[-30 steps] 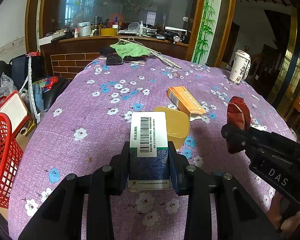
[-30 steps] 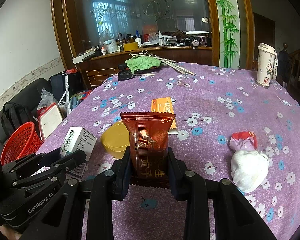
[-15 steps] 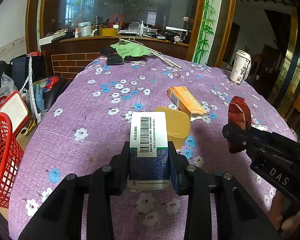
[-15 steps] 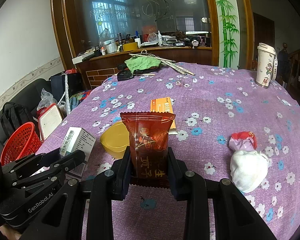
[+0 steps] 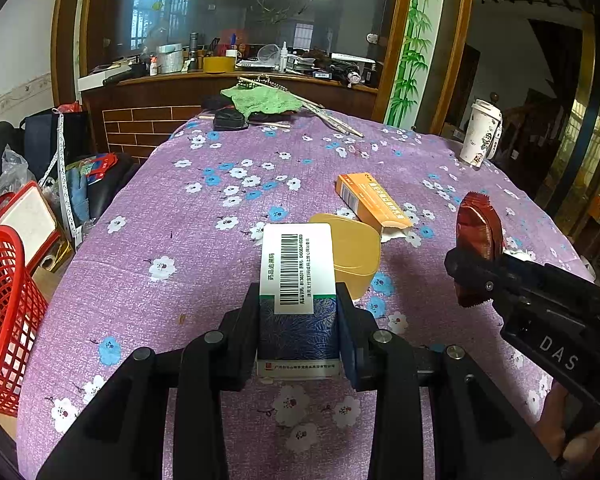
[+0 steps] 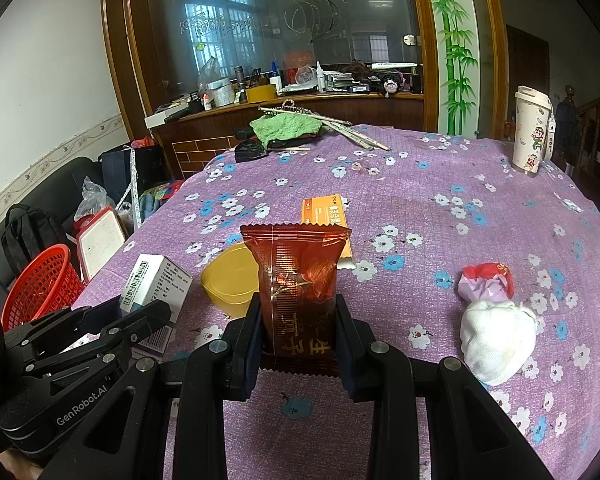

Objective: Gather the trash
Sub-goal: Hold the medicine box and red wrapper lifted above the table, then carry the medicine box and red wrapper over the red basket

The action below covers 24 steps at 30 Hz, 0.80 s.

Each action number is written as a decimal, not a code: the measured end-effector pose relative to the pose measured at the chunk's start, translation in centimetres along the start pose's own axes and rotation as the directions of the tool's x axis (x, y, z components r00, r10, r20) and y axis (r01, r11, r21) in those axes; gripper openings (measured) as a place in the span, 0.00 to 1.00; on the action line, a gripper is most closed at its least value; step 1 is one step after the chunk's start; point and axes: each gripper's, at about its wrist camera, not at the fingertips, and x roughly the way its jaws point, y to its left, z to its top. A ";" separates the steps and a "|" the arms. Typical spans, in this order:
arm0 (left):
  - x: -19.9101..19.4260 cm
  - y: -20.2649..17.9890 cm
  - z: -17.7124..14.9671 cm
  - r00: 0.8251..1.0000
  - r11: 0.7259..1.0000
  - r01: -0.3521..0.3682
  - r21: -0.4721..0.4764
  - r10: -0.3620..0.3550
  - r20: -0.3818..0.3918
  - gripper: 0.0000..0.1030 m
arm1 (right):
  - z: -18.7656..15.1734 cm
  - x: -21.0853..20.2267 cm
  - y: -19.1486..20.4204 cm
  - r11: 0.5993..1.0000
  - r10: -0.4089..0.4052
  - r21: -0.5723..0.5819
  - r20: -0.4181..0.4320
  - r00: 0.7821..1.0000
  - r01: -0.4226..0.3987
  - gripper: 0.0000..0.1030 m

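Purple flowered tablecloth (image 5: 148, 216) lies under both tools. The left gripper (image 5: 298, 322) clamps a white-and-blue cardboard medicine box (image 5: 298, 280) near the yellow plastic bowl (image 5: 352, 252); the right gripper (image 6: 296, 330) clamps a dark red foil snack packet (image 6: 298, 280) beside that bowl.

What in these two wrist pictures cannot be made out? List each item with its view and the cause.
- Red mesh basket, left wrist view: cut off by the left edge; its contents are unseen.
- White-and-blue barcoded box, left wrist view: lower sides covered by the left gripper.
- Dark red snack wrapper, right wrist view: contents hidden; bottom edge masked by the right gripper.
- Yellow plastic bowl, right wrist view: partly behind the wrapper.
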 end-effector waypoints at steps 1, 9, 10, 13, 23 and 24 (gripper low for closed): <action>0.0 0.0 0.0 1.000 1.000 0.000 0.000 0.000 -0.001 0.32 | 0.0 0.0 0.0 1.000 -0.001 0.000 0.001 1.000 0.001 0.33; -0.1 0.3 0.2 1.000 1.000 -0.022 -0.004 0.022 0.000 0.32 | 0.2 -0.4 -0.2 1.000 0.006 0.010 0.017 1.000 -0.006 0.33; 0.0 0.3 0.3 1.000 1.000 -0.026 -0.005 0.026 -0.004 0.32 | 0.2 -0.4 -0.2 1.000 0.004 0.010 0.017 1.000 -0.005 0.33; 0.3 0.3 0.2 0.999 0.999 -0.043 -0.005 0.043 -0.014 0.32 | 0.1 -0.4 -0.2 1.000 -0.002 0.011 0.017 1.000 0.002 0.33; -2.0 -0.5 0.3 0.997 0.997 -0.072 0.012 0.072 0.011 0.32 | 0.3 0.0 -1.2 0.998 0.005 0.060 -0.008 1.000 -0.005 0.33; -2.8 -0.5 0.4 0.997 0.997 -0.072 0.016 0.072 0.023 0.32 | 0.4 -0.5 -1.1 0.998 0.010 0.062 -0.003 1.000 -0.010 0.33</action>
